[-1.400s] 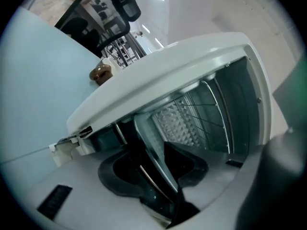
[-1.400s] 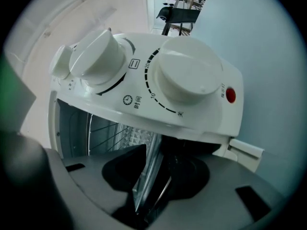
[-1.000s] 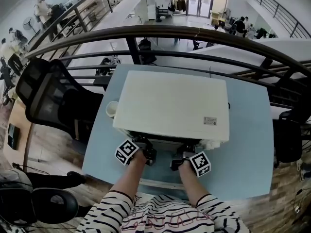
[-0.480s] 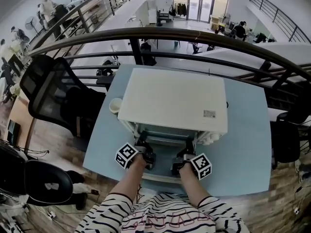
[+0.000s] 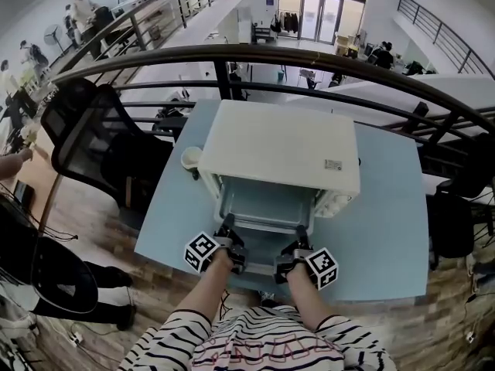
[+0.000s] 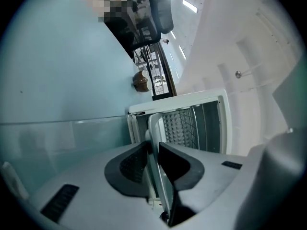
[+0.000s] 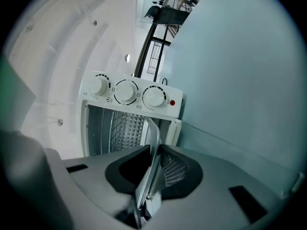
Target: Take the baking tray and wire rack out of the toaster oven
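Observation:
The white toaster oven point(image 5: 282, 157) stands on a light blue table point(image 5: 387, 230) with its door down. The grey baking tray point(image 5: 263, 203) juts out of the oven's mouth toward me. My left gripper point(image 5: 230, 236) holds the tray's near rim at the left; its jaws are closing on the rim point(image 6: 154, 147) between the pads. At the right of the same rim, my right gripper point(image 5: 296, 243) is shut on the tray's edge point(image 7: 152, 143). The wire rack point(image 6: 184, 128) is still inside the oven, behind the tray, and it shows in the right gripper view too point(image 7: 120, 128).
The oven's glass door point(image 6: 72, 138) lies flat in front of the opening. Three knobs point(image 7: 125, 91) sit on the control panel. A white cup point(image 5: 190, 159) stands left of the oven. A black chair point(image 5: 93, 130) is beside the table and a railing point(image 5: 309, 56) runs behind it.
Both grippers have drawn back toward me with the tray, which now sticks farther out of the oven. The oven looks farther from me.

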`<state>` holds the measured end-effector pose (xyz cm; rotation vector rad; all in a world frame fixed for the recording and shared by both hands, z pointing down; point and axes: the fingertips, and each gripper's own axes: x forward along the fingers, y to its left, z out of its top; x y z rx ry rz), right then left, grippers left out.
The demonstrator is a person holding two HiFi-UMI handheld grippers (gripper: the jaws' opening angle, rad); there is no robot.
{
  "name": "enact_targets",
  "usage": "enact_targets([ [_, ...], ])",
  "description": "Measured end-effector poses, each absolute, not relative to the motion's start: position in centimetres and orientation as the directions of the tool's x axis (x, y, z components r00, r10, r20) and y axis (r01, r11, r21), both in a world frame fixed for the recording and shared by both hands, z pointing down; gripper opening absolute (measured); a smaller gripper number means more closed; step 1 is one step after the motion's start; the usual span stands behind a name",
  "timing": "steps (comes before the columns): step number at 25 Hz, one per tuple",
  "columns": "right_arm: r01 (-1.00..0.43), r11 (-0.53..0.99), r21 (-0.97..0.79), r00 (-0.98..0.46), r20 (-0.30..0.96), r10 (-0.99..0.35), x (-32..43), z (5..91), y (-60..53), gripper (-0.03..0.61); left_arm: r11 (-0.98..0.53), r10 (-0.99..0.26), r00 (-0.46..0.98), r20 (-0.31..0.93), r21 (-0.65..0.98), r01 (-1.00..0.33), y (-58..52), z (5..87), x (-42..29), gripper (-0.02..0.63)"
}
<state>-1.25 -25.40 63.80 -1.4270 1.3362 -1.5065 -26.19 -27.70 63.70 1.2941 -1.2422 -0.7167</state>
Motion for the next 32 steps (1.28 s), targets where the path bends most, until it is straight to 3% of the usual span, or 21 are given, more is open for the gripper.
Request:
enact_targets([
  [32, -0.140, -0.227, -0.964, -0.191, 0.251, -0.949, -1.5, 62.6, -6.4, 0.077, 0.160, -0.943, 0.264, 0.203, 0.971, -0.177, -8.3, 62.1, -26.6, 0.092],
])
